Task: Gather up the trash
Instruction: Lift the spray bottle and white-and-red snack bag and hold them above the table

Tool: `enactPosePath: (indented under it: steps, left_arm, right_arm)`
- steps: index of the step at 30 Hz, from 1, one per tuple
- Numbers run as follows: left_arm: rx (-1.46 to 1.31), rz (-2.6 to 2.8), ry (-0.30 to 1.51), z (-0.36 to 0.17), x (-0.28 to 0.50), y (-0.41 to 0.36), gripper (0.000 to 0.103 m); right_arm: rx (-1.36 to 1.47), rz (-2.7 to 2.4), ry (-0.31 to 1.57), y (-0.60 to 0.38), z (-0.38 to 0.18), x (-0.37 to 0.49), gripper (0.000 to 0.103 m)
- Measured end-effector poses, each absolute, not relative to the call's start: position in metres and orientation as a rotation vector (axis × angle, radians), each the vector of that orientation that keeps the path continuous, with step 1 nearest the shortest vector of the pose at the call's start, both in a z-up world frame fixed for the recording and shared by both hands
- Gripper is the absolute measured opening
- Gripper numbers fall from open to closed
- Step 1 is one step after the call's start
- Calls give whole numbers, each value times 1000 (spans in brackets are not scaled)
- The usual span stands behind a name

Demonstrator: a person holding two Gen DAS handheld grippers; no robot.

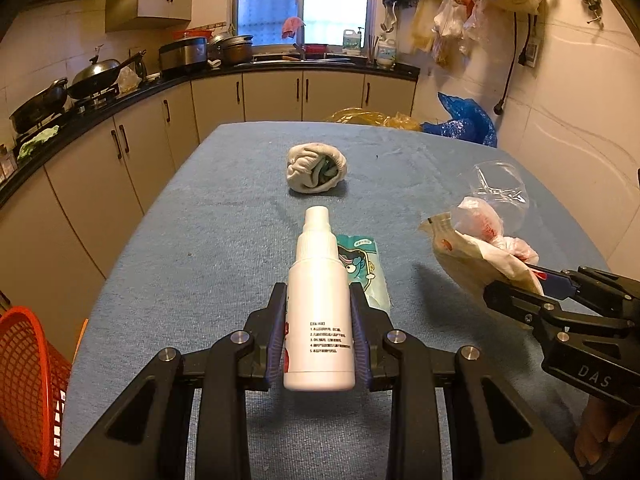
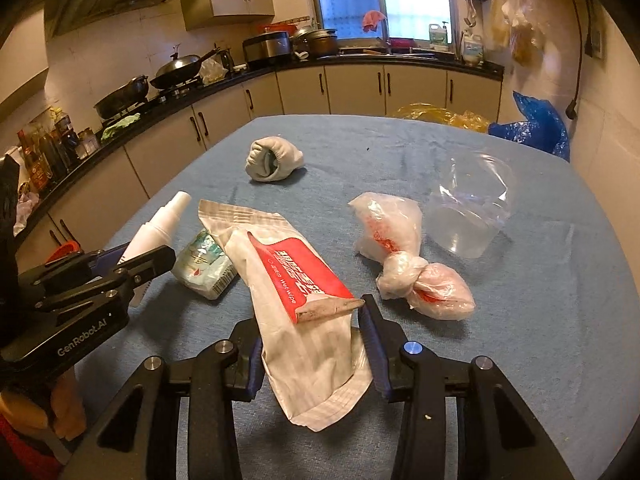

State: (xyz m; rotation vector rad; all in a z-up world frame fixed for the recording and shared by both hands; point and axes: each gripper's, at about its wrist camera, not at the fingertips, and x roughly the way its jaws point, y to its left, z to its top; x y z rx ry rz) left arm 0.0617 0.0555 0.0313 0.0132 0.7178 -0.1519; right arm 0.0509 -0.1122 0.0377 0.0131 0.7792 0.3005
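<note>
Now the left tongs [image 1: 319, 320] grip a white spray bottle [image 1: 318, 292], both pads pressed on its sides, nozzle pointing away over the blue-clothed surface [image 1: 224, 208]. Just past the bottle, a small teal packet [image 1: 366, 268] lies flat on the cloth. The right tongs [image 2: 312, 356] are closed on a crumpled wet-wipe wrapper [image 2: 304, 320], white with a red panel; their pads press it from both sides and its far end reaches toward the packet. No earlier view is at hand to show how that grip came about. To the right of the wrapper, a knotted bag [image 2: 404, 256] with red print rests on the cloth, and a clear crushed cup [image 2: 468, 212] lies just beyond it. Farther off, near the middle, sits a rolled grey sock [image 2: 272, 160]. A red basket [image 1: 28, 380] stands beside the surface at the left edge of the left view.
</note>
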Motion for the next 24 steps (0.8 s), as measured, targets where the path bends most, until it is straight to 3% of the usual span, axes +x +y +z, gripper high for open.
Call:
enactPosePath:
  steps: [24]
  left_arm:
    - [15,-144,719,29,64,56,29]
  right_arm:
    - [48,292,777,-122,39,51,45]
